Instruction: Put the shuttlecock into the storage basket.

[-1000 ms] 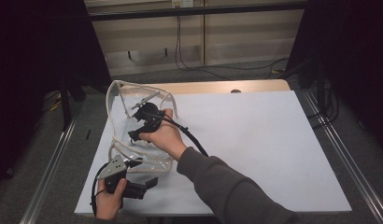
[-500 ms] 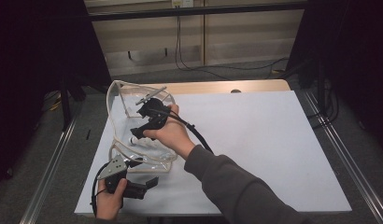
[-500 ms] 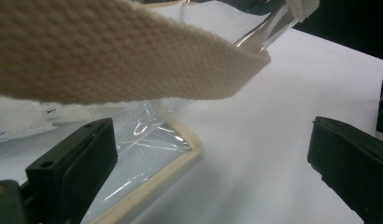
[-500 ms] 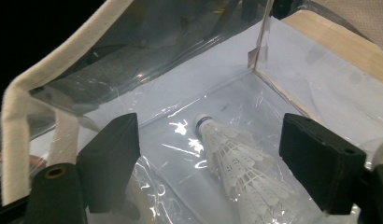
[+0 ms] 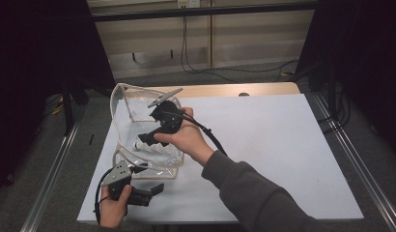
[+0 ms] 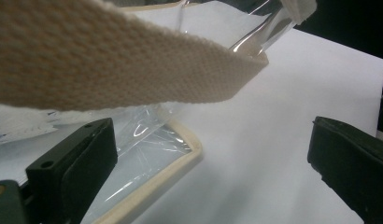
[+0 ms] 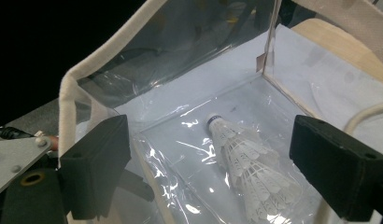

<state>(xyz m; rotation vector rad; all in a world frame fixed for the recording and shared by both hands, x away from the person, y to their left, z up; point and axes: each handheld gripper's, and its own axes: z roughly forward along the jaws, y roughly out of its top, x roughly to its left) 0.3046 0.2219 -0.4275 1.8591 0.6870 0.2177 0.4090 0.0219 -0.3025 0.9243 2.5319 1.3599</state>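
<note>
A clear plastic bag [image 5: 123,104] with cream trim stands open at the left of the white table [image 5: 283,145]. A white shuttlecock [image 7: 248,163] lies on its side on the bag's floor, cork end away from me [image 5: 138,145]. My right gripper [image 5: 150,126] hovers over the bag's mouth, pointing down into it. Its jaws have just been opening, and in the right gripper view the right gripper [image 7: 222,177] stands open above the shuttlecock, apart from it. My left gripper [image 5: 155,189] rests open by the bag's near corner [image 6: 180,140], under a cream webbing strap [image 6: 110,60].
Metal rails [image 5: 56,179] run along both sides of the table. A wooden edge [image 5: 263,89] shows at the back, with cables [image 5: 186,53] hanging behind it. The right half of the white sheet is bare.
My right hand has lifted the gripper a little up and to the right, away from the bag's floor. The left hand and the bag have stayed where they were.
</note>
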